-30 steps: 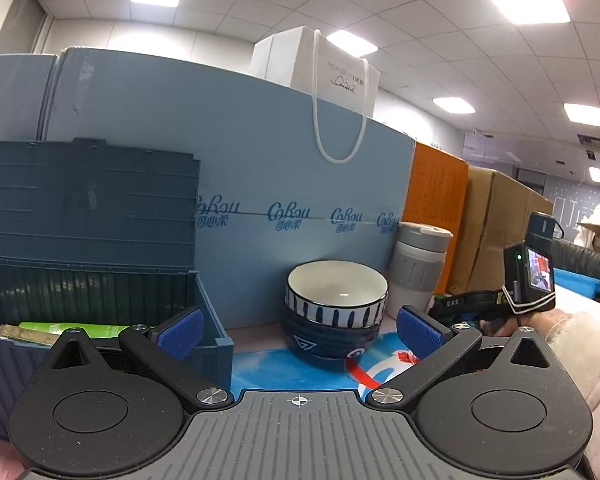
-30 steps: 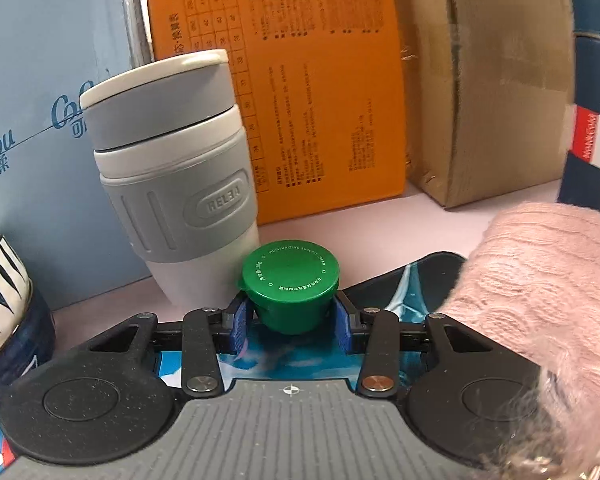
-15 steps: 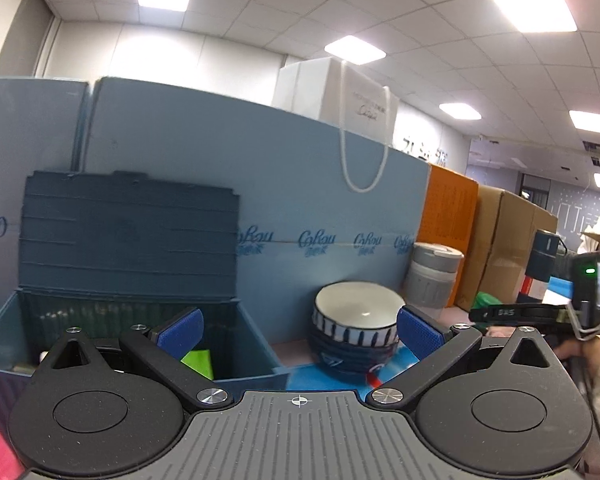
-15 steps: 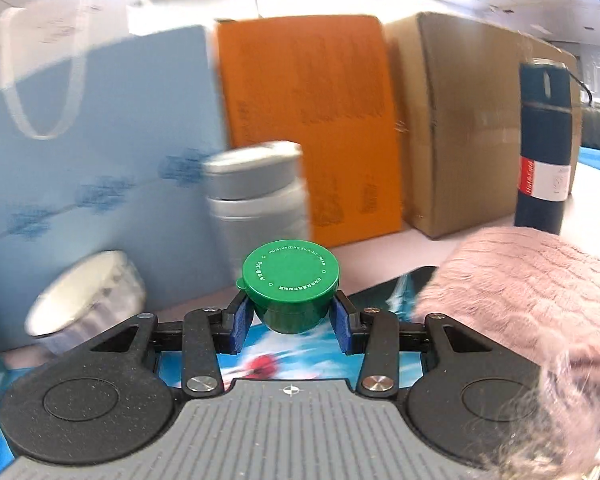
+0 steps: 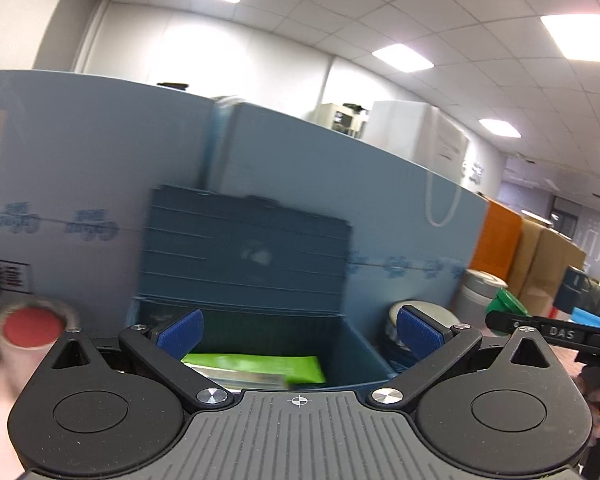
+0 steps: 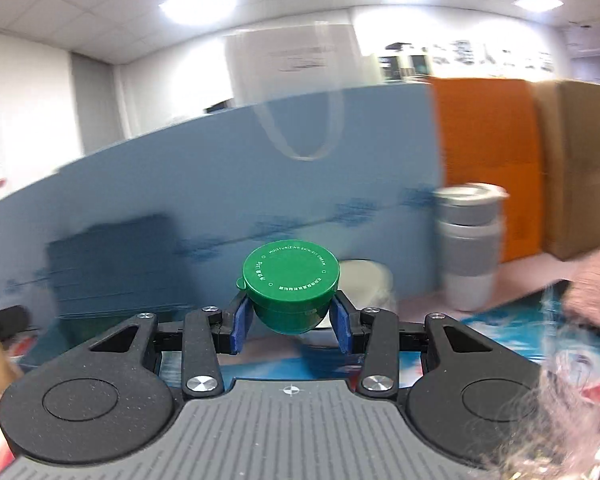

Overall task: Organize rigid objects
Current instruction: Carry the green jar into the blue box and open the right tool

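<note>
My right gripper (image 6: 290, 330) is shut on a small green cream jar (image 6: 291, 286) and holds it in the air; the jar also shows at the right of the left wrist view (image 5: 510, 303). My left gripper (image 5: 298, 330) is open and empty, in front of an open dark blue storage box (image 5: 352, 344) with its lid up. A green packet (image 5: 256, 364) lies inside the box. The box appears blurred at the left of the right wrist view (image 6: 112, 264).
A stacked white and blue bowl (image 6: 366, 282) and a grey travel cup (image 6: 470, 248) stand on the table by the blue panel (image 6: 220, 200). An orange box (image 6: 488, 152) and a cardboard box (image 6: 580, 160) stand behind. A red-topped container (image 5: 30, 328) is at the left.
The right gripper has lifted the green jar and swung left, toward the storage box. The left gripper has also moved left, so the box is now centred before it.
</note>
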A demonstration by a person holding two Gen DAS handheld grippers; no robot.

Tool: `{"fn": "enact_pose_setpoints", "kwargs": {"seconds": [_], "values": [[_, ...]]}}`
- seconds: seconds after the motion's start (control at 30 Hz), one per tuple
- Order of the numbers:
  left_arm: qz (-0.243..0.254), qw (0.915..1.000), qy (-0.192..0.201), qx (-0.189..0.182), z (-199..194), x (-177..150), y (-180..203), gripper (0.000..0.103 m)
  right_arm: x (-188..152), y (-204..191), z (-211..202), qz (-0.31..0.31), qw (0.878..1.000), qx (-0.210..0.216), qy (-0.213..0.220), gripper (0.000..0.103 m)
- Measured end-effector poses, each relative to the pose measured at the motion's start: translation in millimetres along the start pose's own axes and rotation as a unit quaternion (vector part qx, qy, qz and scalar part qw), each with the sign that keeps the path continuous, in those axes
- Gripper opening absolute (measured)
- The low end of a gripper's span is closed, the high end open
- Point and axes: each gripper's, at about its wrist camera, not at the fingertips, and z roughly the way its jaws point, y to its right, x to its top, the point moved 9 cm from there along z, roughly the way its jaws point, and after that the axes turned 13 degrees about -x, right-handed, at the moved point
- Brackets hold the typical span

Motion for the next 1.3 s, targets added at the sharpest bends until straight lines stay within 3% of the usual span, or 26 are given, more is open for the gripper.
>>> {"fn": "enact_pose_setpoints", "kwargs": {"seconds": [0.27, 0.53, 0.67, 0.8, 1.13, 1.23, 1.27, 1.3], "values": [[-0.048, 0.9987, -0.012, 0.013, -9.6, 2.3, -45.8, 0.103, -4.5, -82.7, 6.8, -0.008, 0.997, 0.071, -0.024, 0.039], [-0.114, 0.9931, -0.001, 0.027, -17.0, 1.9, -88.6, 0.103, -36.7, -144.1, 39.9, -0.036, 0.993, 0.079, -0.077, 0.039], [-0.128, 0.9915, -0.004, 0.023, -15.4, 1.0, -94.5, 0.103, -52.6, -169.5, 58.4, -0.064, 0.991, 0.076, -0.094, 0.039], [-0.135, 0.9904, 0.002, 0.026, -17.6, 2.4, -99.8, 0.103, -61.8, -183.1, 72.1, -0.117, 0.988, 0.019, -0.1, 0.039], [-0.133, 0.9907, 0.01, 0.027, -21.0, 5.5, -99.4, 0.103, -66.3, -181.2, 74.7, -0.132, 0.985, -0.015, -0.111, 0.041], [-0.131, 0.9898, 0.051, 0.024, -34.2, 16.8, -95.8, 0.103, -63.0, -181.4, 64.8, -0.134, 0.986, -0.026, -0.094, 0.061], [-0.128, 0.989, 0.071, 0.022, -41.0, 21.9, -93.6, 0.103, -60.2, -180.2, 59.1, -0.134, 0.987, -0.027, -0.084, 0.075], [-0.126, 0.9879, 0.088, 0.021, -47.5, 26.3, -91.5, 0.103, -56.7, -179.0, 52.2, -0.132, 0.988, -0.026, -0.072, 0.079]]}}
